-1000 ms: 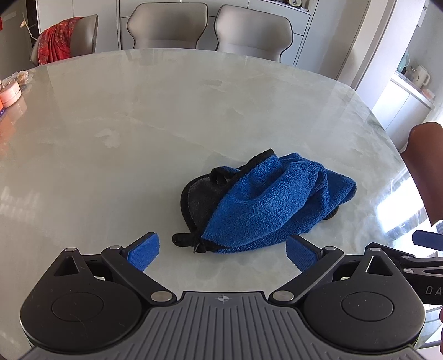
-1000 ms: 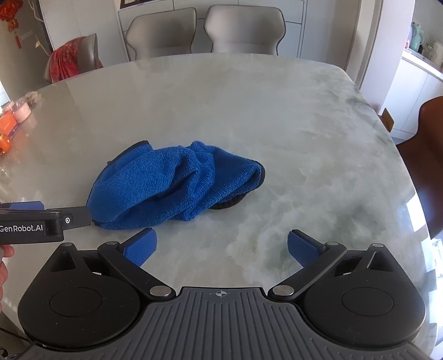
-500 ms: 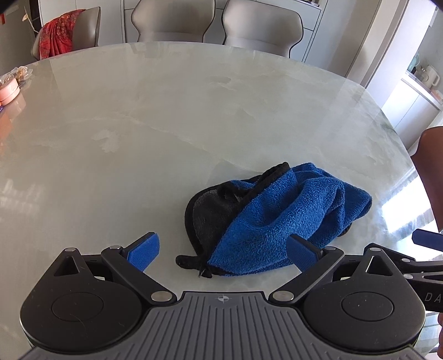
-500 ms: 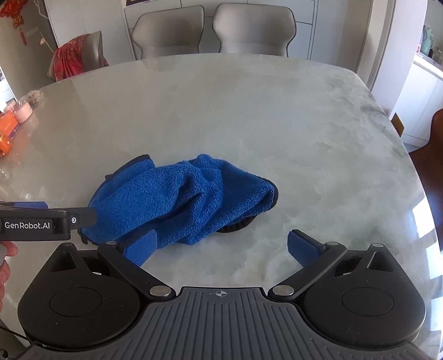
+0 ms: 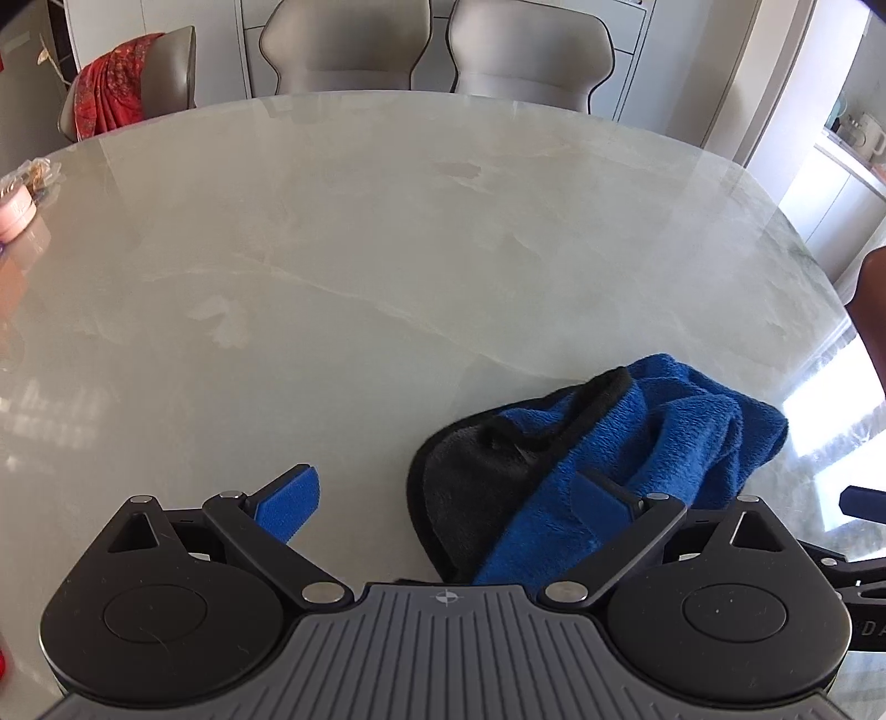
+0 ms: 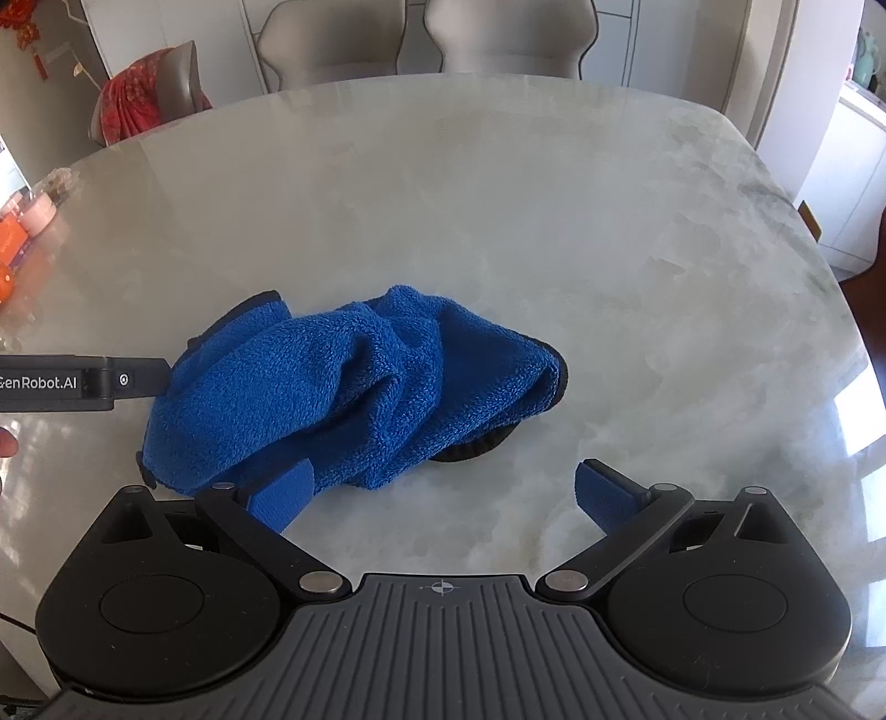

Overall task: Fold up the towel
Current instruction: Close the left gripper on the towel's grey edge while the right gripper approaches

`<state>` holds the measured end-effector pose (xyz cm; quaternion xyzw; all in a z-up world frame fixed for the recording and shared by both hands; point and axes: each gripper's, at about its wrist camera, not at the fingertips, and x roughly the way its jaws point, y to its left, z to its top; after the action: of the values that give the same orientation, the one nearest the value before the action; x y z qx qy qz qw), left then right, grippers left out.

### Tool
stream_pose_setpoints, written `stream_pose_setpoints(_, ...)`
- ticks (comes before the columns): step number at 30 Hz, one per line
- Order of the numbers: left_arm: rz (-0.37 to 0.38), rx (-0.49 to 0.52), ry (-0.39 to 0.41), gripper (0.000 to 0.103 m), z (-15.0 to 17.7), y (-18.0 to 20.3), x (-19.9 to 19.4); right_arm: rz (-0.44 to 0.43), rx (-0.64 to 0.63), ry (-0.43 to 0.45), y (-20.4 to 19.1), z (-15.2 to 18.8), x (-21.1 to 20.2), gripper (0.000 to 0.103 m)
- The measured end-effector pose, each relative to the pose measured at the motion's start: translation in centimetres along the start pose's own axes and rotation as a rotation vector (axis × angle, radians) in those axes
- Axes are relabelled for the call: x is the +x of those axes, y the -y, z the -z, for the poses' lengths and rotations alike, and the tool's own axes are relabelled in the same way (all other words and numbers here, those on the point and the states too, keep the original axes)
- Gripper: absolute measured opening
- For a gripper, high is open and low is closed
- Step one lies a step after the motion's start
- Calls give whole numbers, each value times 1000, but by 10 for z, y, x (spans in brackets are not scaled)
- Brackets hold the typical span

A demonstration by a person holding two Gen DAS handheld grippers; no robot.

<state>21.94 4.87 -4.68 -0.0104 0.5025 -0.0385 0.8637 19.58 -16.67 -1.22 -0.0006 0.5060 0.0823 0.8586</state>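
A crumpled blue towel (image 5: 637, 454) with a black underside and black trim lies bunched on the marble table (image 5: 360, 266). It also shows in the right wrist view (image 6: 354, 387). My left gripper (image 5: 448, 509) is open and empty, its right finger over the towel's near edge. My right gripper (image 6: 443, 498) is open and empty, its left finger over the towel's near left part. The left gripper's body (image 6: 77, 382) shows at the towel's left end in the right wrist view.
Grey chairs (image 5: 437, 44) stand along the far side of the table, one with a red cloth (image 5: 111, 99) on it. Small pink and orange items (image 6: 27, 227) sit at the table's left edge. A brown chair back (image 5: 872, 310) is at the right.
Both grippers have moved forward, closer to the towel, so it now sits lower in both views and partly between the fingers. The towel itself has not moved.
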Motion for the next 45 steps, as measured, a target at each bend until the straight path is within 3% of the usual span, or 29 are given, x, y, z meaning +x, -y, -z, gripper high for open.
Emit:
stream_pose_setpoints(8,28,7,-34,93,3,-3,4,1,-1,-22,-1,0,6,102)
stream_pose_setpoints(16,57,5,-43,92,8,-3,11,-11,15,37,6,-8,4,102)
stream_pose_setpoints(24,204,85,46,91,10,-3,3,-10,22,30,8,-9,7,102)
stream_pose_setpoints(28,232,96,62,83,10,-4,6,-26,19,34,7,-8,6,102)
stream_pose_setpoints(35,269,210,44,70,13,6,10,-74,21,36,9,-7,6,100)
stream_pose_setpoints(43,299,197,-17,62,14,5,25,9,-17,40,3,-16,8,100)
stream_pose_setpoints(44,299,203,-6,60,15,4,25,13,-15,40,3,-17,8,100)
stream_pose_setpoints(45,300,210,5,51,15,4,25,17,-15,42,3,-18,7,100)
